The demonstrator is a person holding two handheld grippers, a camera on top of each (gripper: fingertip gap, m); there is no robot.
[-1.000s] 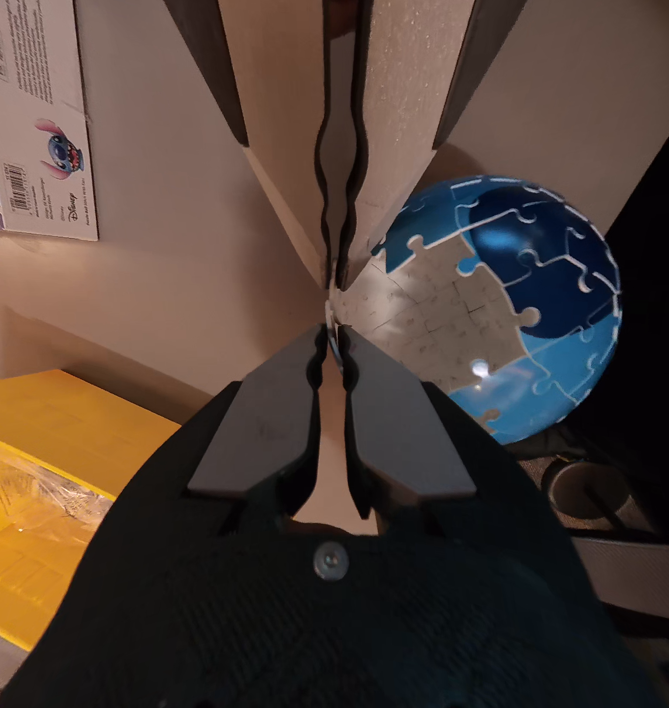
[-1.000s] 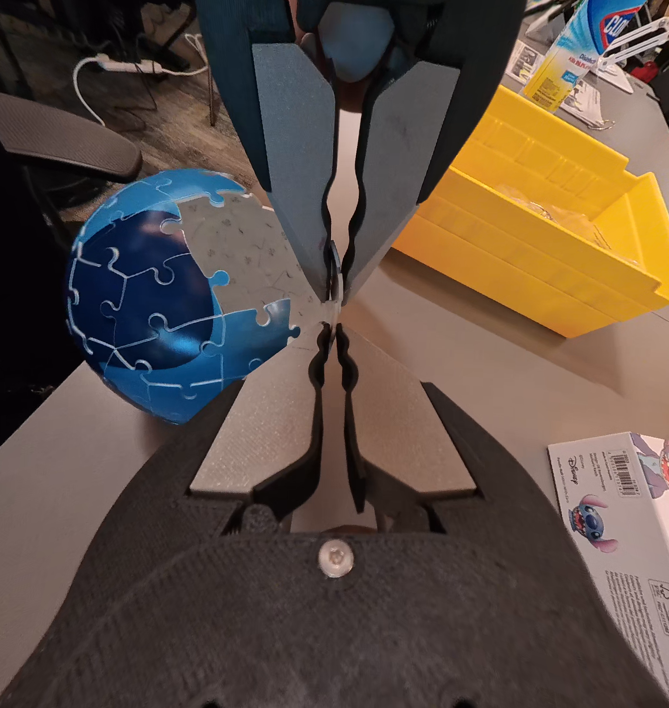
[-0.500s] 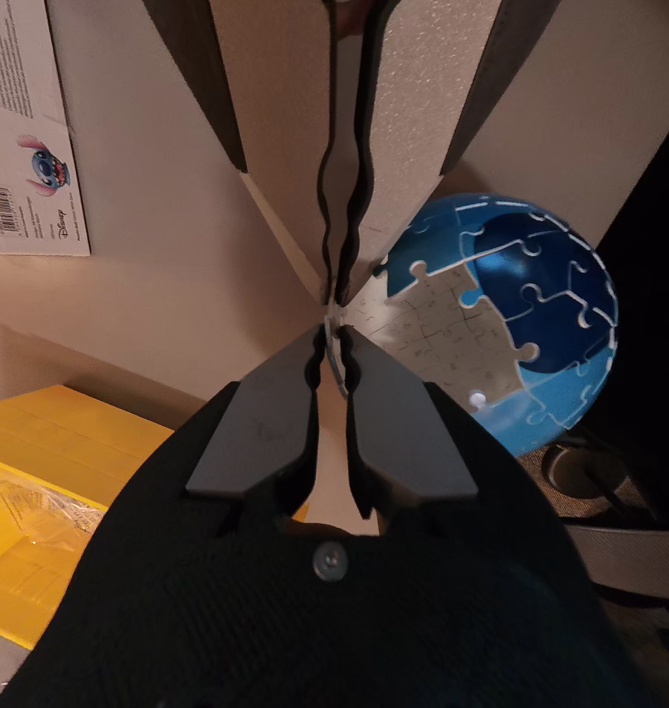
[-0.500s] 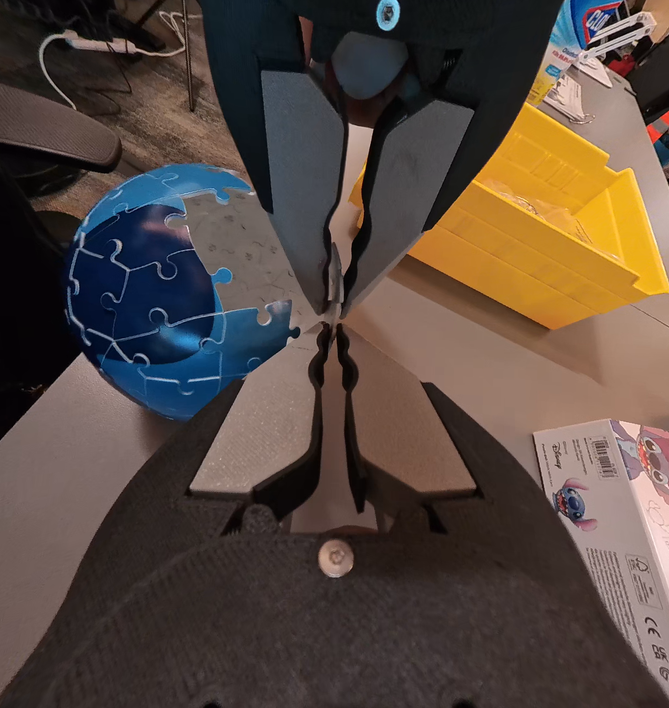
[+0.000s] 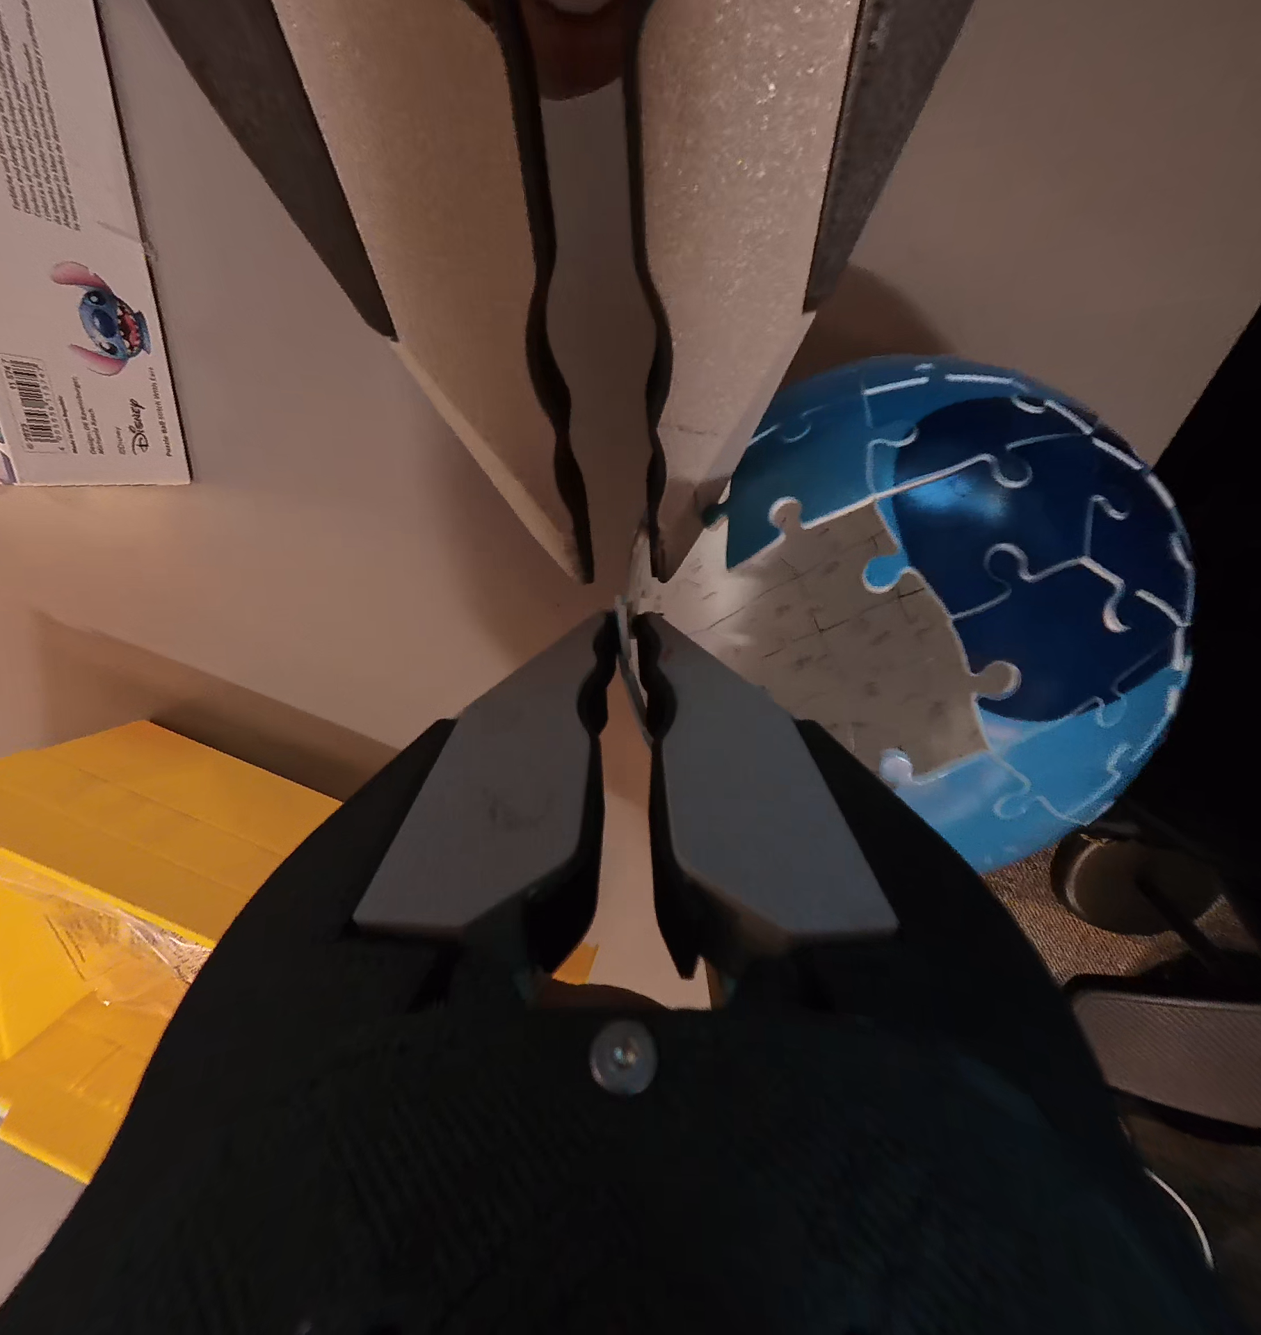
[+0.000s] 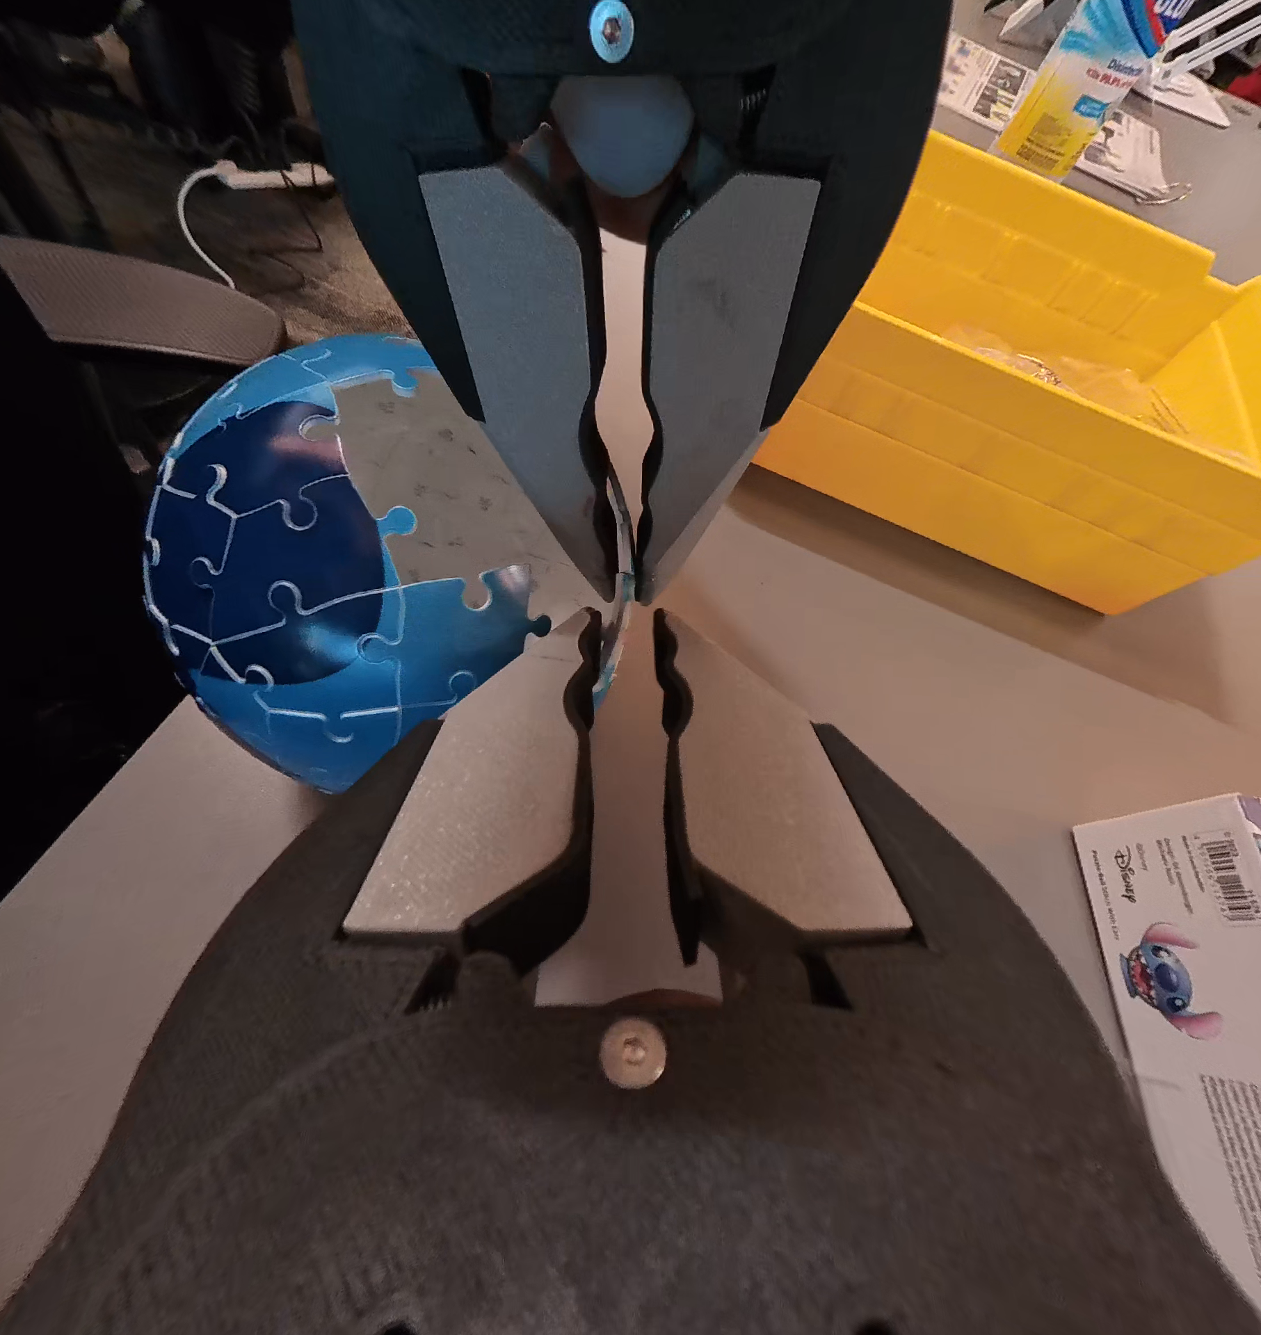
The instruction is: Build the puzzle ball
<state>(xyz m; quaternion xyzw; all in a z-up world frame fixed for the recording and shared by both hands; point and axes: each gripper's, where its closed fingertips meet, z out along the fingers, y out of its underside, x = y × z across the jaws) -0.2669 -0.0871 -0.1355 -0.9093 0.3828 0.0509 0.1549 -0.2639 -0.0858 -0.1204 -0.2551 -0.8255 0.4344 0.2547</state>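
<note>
Grey table [image 6: 902, 686]; puzzle ball [image 6: 287, 578] rim pinched between left gripper [image 5: 624, 628] fingertips

Office-type workroom, grey worktable [image 6: 866, 722], mesh office chair [image 6: 129, 303] beyond left gripper [image 6: 621, 589], floor cabling [image 6: 201, 209] behind, yellow parts bin [image 6: 1046, 462] to its right.

Ball [image 6: 266, 578]: light and dark blue interlocking pieces with pale seams; exposed inner faces grey. Bin [image 6: 1046, 448]: yellow. Box [image 6: 1191, 975]: white, with a blue cartoon figure. Fingers [image 6: 483, 809]: grey, black-edged. Bench [image 6: 902, 686]: pale grey.
</note>
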